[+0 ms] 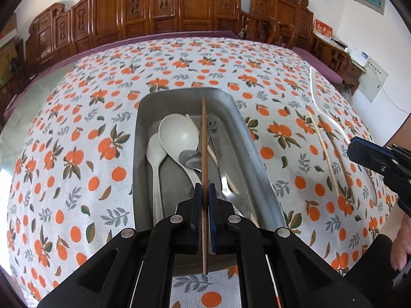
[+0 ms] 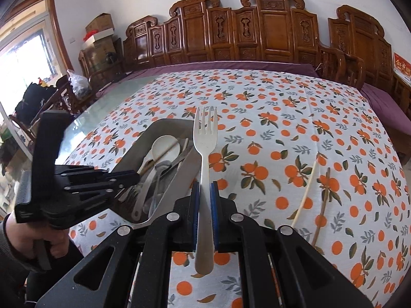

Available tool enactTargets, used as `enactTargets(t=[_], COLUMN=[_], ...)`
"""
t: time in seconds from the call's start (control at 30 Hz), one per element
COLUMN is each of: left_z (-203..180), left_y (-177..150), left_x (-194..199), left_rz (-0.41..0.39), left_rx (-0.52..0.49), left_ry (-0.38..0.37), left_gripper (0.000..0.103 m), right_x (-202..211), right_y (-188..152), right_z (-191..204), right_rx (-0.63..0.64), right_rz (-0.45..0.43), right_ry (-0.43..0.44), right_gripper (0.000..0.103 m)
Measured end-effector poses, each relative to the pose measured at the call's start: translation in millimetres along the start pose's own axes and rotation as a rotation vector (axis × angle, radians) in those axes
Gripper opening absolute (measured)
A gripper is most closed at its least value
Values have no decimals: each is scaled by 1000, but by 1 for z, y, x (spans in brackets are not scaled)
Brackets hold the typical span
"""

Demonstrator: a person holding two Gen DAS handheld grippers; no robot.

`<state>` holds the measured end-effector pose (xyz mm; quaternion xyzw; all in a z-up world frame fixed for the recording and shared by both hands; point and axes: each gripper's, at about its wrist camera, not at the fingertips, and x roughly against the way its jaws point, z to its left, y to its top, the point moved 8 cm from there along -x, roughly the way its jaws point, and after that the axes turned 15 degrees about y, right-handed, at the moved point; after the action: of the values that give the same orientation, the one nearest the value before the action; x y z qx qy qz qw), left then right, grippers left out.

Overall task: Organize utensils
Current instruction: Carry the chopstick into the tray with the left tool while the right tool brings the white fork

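No writing here is legible to me. My left gripper (image 1: 204, 190) clamps a brown chopstick (image 1: 204, 138) above the metal tray (image 1: 246, 128) of spoons; my right gripper (image 2: 204, 190) clamps a white fork (image 2: 204, 154) beside that tray. Only the right view shows my hand (image 2: 23, 233), boxes (image 2: 101, 32) and window (image 2: 28, 48). Two chopsticks (image 2: 307, 192) lie on the orange-print tablecloth (image 2: 295, 128).

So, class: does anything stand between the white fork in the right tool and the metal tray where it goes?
Nothing visible blocks it. The fork is held above the tablecloth beside the tray, whose open top already holds spoons.
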<state>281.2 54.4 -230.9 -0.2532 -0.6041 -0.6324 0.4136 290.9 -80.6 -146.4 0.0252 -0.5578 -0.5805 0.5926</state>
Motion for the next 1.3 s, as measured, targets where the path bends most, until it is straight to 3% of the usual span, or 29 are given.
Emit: enactTargets(t=[0.33, 0.77, 1.3], left_z=[13, 56, 92], left_y=[5, 18, 14], left_x=[16, 53, 51], left_rz=[-28, -96, -88], left_rx=[35, 57, 84], left_ry=[-16, 9, 57], left_gripper=[5, 5, 5], right_x=[-13, -53, -118], right_y=[0, 21, 23], right_z=[19, 41, 50], right_rx=[32, 33, -20], right_rz=[29, 52, 123], right_ry=[12, 48, 81], right_gripper=[10, 10, 10])
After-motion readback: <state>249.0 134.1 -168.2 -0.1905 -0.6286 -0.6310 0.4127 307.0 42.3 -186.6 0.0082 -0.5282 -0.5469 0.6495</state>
